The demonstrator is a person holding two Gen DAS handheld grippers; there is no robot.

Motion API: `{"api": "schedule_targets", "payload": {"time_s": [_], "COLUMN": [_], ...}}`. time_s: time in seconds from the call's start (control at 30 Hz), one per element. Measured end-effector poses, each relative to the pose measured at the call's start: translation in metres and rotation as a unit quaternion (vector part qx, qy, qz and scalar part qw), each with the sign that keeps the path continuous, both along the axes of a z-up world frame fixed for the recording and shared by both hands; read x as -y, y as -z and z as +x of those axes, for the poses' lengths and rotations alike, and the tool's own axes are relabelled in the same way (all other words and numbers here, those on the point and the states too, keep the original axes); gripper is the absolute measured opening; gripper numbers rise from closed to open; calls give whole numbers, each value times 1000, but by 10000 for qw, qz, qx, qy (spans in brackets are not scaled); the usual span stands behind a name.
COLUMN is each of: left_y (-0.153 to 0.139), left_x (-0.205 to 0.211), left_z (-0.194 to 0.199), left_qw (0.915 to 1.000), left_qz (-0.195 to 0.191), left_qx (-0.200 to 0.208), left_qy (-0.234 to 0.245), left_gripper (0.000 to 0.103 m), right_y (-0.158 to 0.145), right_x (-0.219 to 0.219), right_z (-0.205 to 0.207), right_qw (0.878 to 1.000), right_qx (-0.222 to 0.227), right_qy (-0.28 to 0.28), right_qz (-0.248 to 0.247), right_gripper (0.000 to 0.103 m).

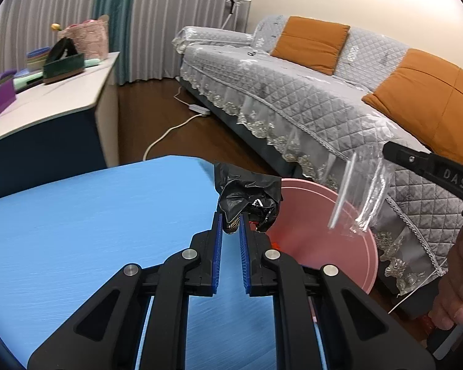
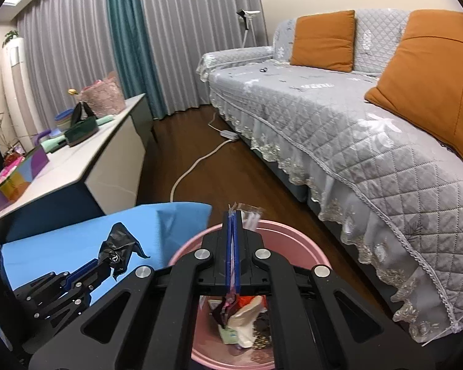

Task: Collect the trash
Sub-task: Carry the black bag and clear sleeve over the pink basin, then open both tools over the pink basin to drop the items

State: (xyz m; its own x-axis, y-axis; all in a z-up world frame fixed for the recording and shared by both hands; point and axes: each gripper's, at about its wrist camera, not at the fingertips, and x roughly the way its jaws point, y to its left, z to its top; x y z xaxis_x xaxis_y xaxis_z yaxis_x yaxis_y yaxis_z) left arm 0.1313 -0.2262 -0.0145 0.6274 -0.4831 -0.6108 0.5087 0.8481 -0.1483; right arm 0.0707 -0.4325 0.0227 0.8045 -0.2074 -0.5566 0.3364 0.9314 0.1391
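My left gripper is shut on a crumpled black plastic wrapper and holds it over the edge of the blue table, right beside the pink bin. The same gripper and black wrapper show at lower left in the right wrist view. My right gripper is shut on a clear plastic wrapper above the pink bin. In the left wrist view that clear wrapper hangs from the right gripper over the bin. Several pieces of trash lie inside the bin.
A grey quilted sofa with orange cushions runs along the right. A white cabinet with bags and boxes stands at left. A white power cable crosses the dark wood floor. A person's hand grips the right tool.
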Motion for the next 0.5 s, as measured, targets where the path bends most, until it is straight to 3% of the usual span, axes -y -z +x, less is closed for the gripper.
{"api": "schedule_targets", "payload": {"time_s": [0.27,0.37,0.43,0.47,0.5], "left_y": [5,7,8,6,5], "left_x": [33,41,44,43,42], "left_z": [-8,-12,-15,-15,-16], "left_qw": [9992,9979,9976,9976,9977], "left_qz": [76,48,62,52,38], "left_qx": [73,16,6,8,3], "left_qy": [392,645,695,688,678], "left_gripper": [12,17,30,32,32], "right_y": [10,16,19,19,17], "right_x": [20,27,32,36,38], "right_z": [-1,1,0,-3,-5], "right_qw": [9995,9988,9978,9974,9972], "right_qx": [-176,-377,-478,-480,-458], "right_qy": [225,303,453,535,591], "right_qz": [-94,-42,-14,53,92], "right_gripper": [2,6,20,35,43]}}
